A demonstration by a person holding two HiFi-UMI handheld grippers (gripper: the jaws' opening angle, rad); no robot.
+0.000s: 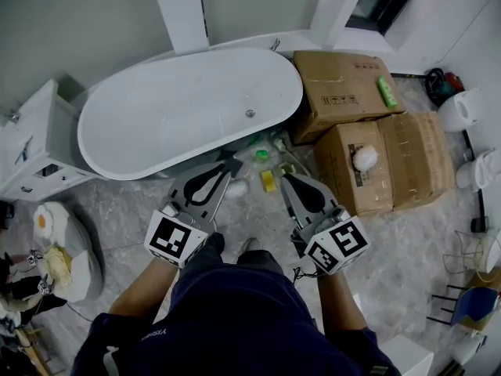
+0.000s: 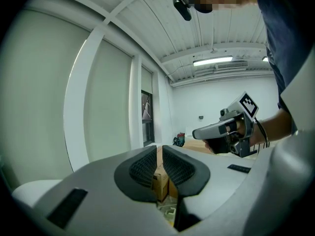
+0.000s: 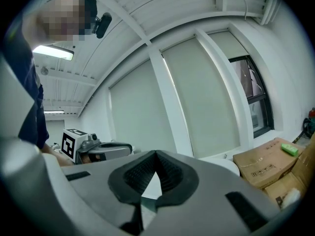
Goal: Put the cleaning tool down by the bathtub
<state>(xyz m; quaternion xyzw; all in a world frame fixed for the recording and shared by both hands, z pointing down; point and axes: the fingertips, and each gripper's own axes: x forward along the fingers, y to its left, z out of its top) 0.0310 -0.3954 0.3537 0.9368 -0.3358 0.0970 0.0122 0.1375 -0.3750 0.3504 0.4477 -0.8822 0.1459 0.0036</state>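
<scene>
Cleaning tool, seemingly the yellow pad on the floor just beside the bathtub: likely light, soft, squashable; pinch across its short sides; left claw narrowly parted, empty; right claw closed, empty.

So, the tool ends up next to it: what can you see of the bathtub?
The bathtub is white, glossy, oval and freestanding, empty, with a round metal drain in its bottom toward the right end. It stands on the grey floor along the wall, a cardboard box close at its right end and a white cabinet at its left.
</scene>
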